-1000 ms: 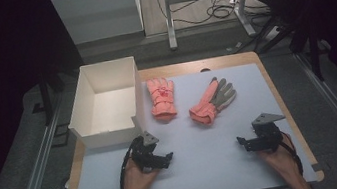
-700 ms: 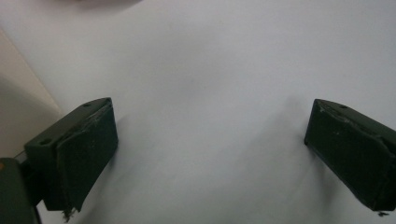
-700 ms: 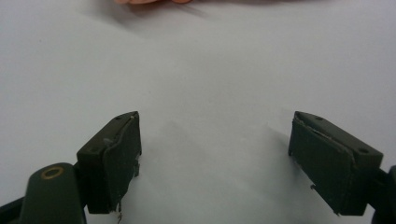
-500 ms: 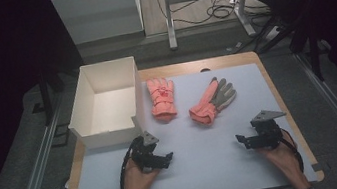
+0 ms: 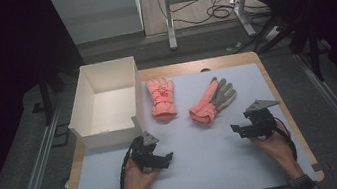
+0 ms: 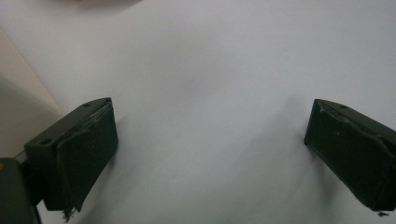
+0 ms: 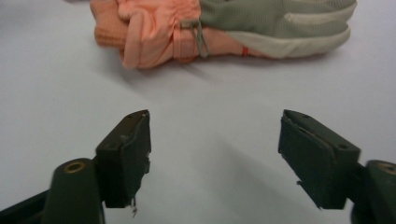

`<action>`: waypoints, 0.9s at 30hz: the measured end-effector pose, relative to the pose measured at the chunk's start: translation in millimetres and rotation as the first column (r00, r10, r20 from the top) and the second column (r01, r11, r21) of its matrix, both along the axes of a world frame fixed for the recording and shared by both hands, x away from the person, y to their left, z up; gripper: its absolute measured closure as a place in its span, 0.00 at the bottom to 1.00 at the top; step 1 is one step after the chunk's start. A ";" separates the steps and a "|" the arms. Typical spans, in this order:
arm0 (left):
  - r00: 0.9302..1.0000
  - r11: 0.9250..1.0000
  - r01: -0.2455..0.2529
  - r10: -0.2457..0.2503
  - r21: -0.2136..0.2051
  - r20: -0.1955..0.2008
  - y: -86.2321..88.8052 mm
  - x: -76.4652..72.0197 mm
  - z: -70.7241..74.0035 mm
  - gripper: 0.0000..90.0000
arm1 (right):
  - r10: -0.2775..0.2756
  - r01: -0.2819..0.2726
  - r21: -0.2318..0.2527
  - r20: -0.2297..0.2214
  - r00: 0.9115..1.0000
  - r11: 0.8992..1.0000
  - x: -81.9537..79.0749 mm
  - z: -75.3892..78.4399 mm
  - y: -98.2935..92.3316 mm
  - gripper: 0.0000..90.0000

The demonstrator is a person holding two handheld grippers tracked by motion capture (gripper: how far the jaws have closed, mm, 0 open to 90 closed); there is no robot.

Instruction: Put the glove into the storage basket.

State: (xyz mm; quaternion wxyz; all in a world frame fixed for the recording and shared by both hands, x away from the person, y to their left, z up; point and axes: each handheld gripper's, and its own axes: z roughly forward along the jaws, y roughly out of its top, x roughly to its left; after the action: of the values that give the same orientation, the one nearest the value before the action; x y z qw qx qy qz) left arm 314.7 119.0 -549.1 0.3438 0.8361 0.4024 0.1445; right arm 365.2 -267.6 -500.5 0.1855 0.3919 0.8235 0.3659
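Two salmon-pink gloves lie on the white table mat (image 5: 201, 160). One glove (image 5: 162, 98) lies back up beside the box. The other glove (image 5: 212, 100) (image 7: 219, 30) lies palm up, grey and cream, to its right. My left gripper (image 5: 165, 159) (image 6: 210, 140) rests open low on the mat, near the box's front corner, with bare mat between its jaws. My right gripper (image 5: 236, 130) (image 7: 215, 140) is open too, pointing at the palm-up glove a short way off.
An open white box (image 5: 104, 104) stands at the mat's left rear, nothing visible inside. The wooden table edge (image 5: 277, 93) frames the mat. Beyond the table are a white cabinet (image 5: 98, 11), a metal frame and cables on the floor.
The right gripper has crept slightly forward and left toward the palm-up glove. The left gripper has hardly moved.
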 end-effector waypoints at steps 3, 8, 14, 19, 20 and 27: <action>1.000 1.000 0.000 0.000 0.000 0.000 0.0 0.0 0.0 0.03 | 0.000 0.000 0.010 -0.001 1.000 1.000 7.6 3.5 3.1 0.36; 1.000 1.000 0.000 0.000 0.001 -0.001 0.0 0.0 0.1 0.03 | 0.002 -0.002 0.026 -0.004 1.000 1.000 21.9 9.2 8.7 0.45; 1.000 1.000 0.000 0.000 0.001 -0.001 0.0 0.0 0.1 0.03 | 0.011 -0.011 0.032 -0.013 1.000 0.999 42.2 15.5 17.0 0.55; 1.000 1.000 0.000 0.000 0.002 -0.001 0.1 0.0 0.1 0.03 | -0.001 0.001 0.035 -0.002 1.000 0.999 59.6 22.0 24.8 0.59; 1.000 1.000 0.000 0.000 0.001 -0.001 0.1 -0.1 0.1 0.03 | -0.006 0.006 0.037 -0.004 1.000 0.999 63.2 23.2 26.1 0.59; 1.000 1.000 0.001 -0.001 0.001 -0.001 0.1 0.0 0.1 0.03 | -0.032 0.033 0.044 -0.015 0.999 0.998 88.3 24.8 36.3 0.56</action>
State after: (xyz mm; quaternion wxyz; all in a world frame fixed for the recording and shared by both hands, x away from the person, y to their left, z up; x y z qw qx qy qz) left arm 314.7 119.0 -549.0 0.3430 0.8366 0.4022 0.1441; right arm 453.5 -231.3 -475.8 0.1769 0.4118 0.8099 0.3784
